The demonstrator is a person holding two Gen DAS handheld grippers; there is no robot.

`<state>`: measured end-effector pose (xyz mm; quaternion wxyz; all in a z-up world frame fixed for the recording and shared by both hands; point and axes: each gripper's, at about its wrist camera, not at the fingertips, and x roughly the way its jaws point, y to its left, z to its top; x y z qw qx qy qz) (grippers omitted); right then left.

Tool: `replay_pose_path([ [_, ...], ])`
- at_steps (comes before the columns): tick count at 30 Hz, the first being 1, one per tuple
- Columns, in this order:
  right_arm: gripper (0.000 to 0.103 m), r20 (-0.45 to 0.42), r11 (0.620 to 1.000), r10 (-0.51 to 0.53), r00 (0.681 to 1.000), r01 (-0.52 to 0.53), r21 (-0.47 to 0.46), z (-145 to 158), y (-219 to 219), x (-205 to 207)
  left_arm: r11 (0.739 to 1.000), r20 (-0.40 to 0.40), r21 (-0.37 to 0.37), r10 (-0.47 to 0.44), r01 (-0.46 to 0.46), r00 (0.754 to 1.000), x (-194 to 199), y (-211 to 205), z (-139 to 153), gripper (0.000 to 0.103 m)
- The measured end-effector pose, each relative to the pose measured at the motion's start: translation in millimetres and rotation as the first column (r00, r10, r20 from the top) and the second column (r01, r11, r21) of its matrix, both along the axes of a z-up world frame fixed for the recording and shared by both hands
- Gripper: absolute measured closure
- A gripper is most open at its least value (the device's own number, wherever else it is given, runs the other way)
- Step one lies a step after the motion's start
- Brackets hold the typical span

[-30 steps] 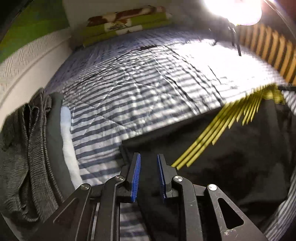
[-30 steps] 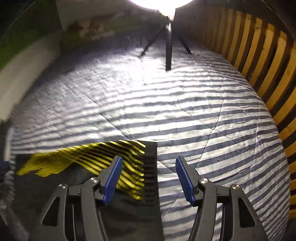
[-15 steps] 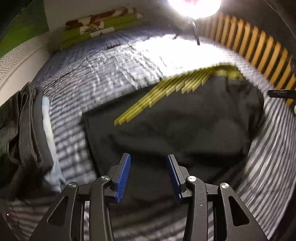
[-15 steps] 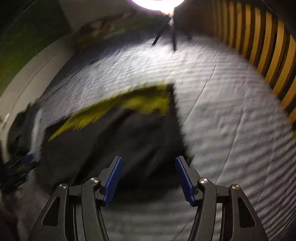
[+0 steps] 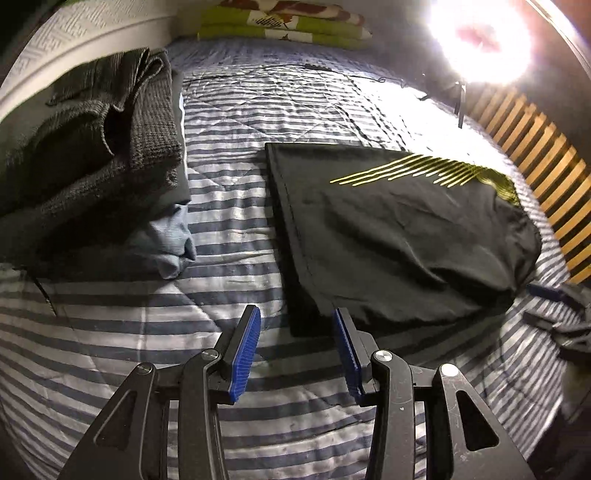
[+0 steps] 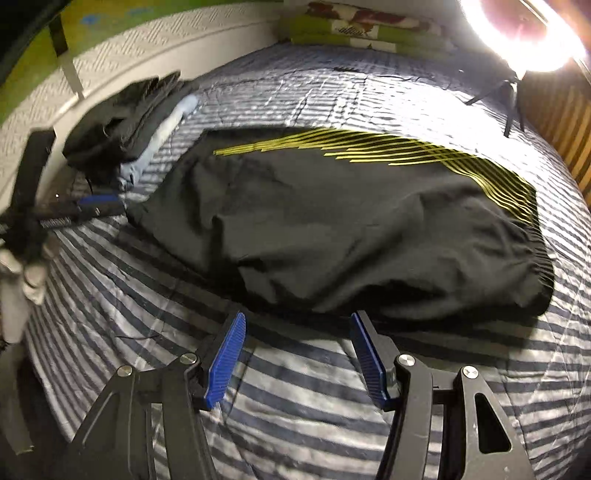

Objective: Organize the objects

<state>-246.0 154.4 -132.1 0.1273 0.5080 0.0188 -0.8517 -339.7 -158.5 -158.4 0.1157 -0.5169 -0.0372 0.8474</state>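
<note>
A folded black garment with yellow stripes (image 5: 399,229) lies on the striped bed cover (image 5: 229,122); it also shows in the right wrist view (image 6: 332,221). My left gripper (image 5: 295,332) is open and empty, just in front of the garment's near left corner. My right gripper (image 6: 297,332) is open and empty, just short of the garment's near edge. A pile of folded dark and grey clothes (image 5: 88,147) lies to the left, with a pale blue piece (image 5: 170,236) under it. The left gripper shows blurred at the left of the right wrist view (image 6: 96,205).
Green patterned pillows (image 5: 284,26) lie at the head of the bed. A bright lamp on a tripod (image 5: 480,40) stands at the far right. A wooden slatted rail (image 5: 543,162) runs along the right side. A white wall (image 5: 74,40) borders the left.
My left gripper opened wider and both grippers drew back from the garment, which now lies flat and free on the bed. The clothes pile came closer in the left view.
</note>
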Motion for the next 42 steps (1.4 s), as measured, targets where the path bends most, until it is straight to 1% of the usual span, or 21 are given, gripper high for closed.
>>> replay_pose_path([
  [4, 0.048, 0.002, 0.999, -0.006, 1.000, 0.006, 0.043, -12, -2, -6, 0.998, 0.040, 0.051, -0.036, 0.034, 0.999, -10, 13, -10, 0.059],
  [5, 0.048, 0.006, 0.999, -0.008, 1.000, 0.008, 0.047, -14, -2, -7, 0.998, 0.053, 0.049, -0.046, 0.043, 0.998, -13, 18, -16, 0.068],
  [7, 0.048, 0.008, 0.998, -0.010, 1.000, 0.010, 0.060, -16, -2, -8, 0.999, 0.061, 0.026, -0.043, 0.041, 0.997, -17, 23, -23, 0.100],
  [8, 0.052, 0.006, 0.998, -0.009, 1.000, 0.009, 0.068, -16, -1, -7, 0.999, 0.057, 0.027, -0.034, 0.032, 0.998, -18, 22, -24, 0.100],
  [9, 0.056, 0.006, 0.997, -0.004, 1.000, 0.004, 0.079, -17, -1, -8, 0.999, 0.049, 0.038, -0.026, 0.024, 0.998, -19, 21, -23, 0.100],
  [10, 0.068, 0.010, 0.996, 0.002, 1.000, -0.003, 0.091, -18, -2, -9, 0.999, 0.032, 0.045, -0.015, 0.014, 0.999, -20, 19, -20, 0.100],
  [11, 0.086, 0.021, 0.994, 0.013, 1.000, -0.015, 0.104, -20, -3, -11, 0.999, 0.015, 0.045, -0.007, 0.006, 1.000, -20, 18, -16, 0.100],
  [12, 0.094, 0.038, 0.993, 0.023, 0.999, -0.028, 0.117, -22, -5, -13, 0.999, 0.001, 0.046, -0.005, 0.005, 1.000, -19, 17, -12, 0.100],
  [13, 0.099, 0.045, 0.992, 0.028, 0.999, -0.034, 0.120, -23, -5, -14, 0.999, -0.013, 0.046, -0.002, 0.003, 1.000, -19, 15, -8, 0.100],
  [15, 0.102, 0.037, 0.992, 0.029, 0.999, -0.033, 0.124, -20, -5, -15, 0.999, -0.028, 0.045, -0.004, 0.005, 1.000, -24, 14, -1, 0.100],
  [21, 0.102, 0.020, 0.995, 0.031, 0.999, -0.032, 0.093, -13, 0, -18, 0.999, -0.067, -0.031, -0.011, 0.008, 0.998, -25, 14, 6, 0.100],
  [23, 0.102, 0.081, 0.997, 0.031, 0.996, -0.037, 0.073, -25, 1, -21, 0.999, -0.025, -0.040, -0.024, 0.023, 0.999, -25, 15, -7, 0.100],
  [25, 0.102, 0.108, 0.994, 0.069, 0.992, -0.077, 0.074, -30, 0, -15, 0.996, 0.011, -0.079, -0.050, 0.051, 0.999, -22, 18, -17, 0.094],
  [27, 0.100, 0.101, 0.995, 0.078, 0.992, -0.083, 0.046, -25, 5, -6, 0.994, 0.010, -0.104, -0.040, 0.041, 0.999, -18, 15, -15, 0.081],
  [29, 0.092, 0.081, 0.999, 0.048, 0.996, -0.047, -0.018, -13, 25, 7, 0.997, -0.034, -0.083, -0.012, 0.009, 0.999, -13, 7, 1, 0.070],
  [30, 0.090, 0.076, 0.999, 0.027, 0.997, -0.024, -0.032, -9, 32, 10, 0.998, -0.041, -0.063, -0.010, 0.008, 0.999, -11, 6, 6, 0.070],
  [32, 0.075, 0.082, 0.993, -0.070, 0.994, 0.077, -0.091, -2, 62, 17, 0.999, -0.063, -0.018, -0.044, 0.043, 0.997, -6, 11, 21, 0.067],
  [35, 0.064, 0.125, 0.942, -0.243, 0.962, 0.265, -0.204, -2, 105, 27, 0.995, -0.112, -0.037, -0.099, 0.095, 0.989, -6, 33, 40, 0.066],
  [37, 0.061, 0.167, 0.872, -0.349, 0.922, 0.385, -0.302, -10, 124, 35, 0.991, -0.113, -0.023, -0.136, 0.134, 0.984, -18, 52, 47, 0.064],
  [40, 0.060, 0.223, 0.804, -0.408, 0.885, 0.465, -0.372, -28, 122, 37, 0.976, -0.104, -0.035, -0.218, 0.215, 0.970, -50, 94, 54, 0.055],
  [42, 0.060, 0.260, 0.772, -0.412, 0.873, 0.486, -0.410, -42, 109, 33, 0.963, -0.114, -0.073, -0.266, 0.259, 0.957, -77, 125, 61, 0.054],
])
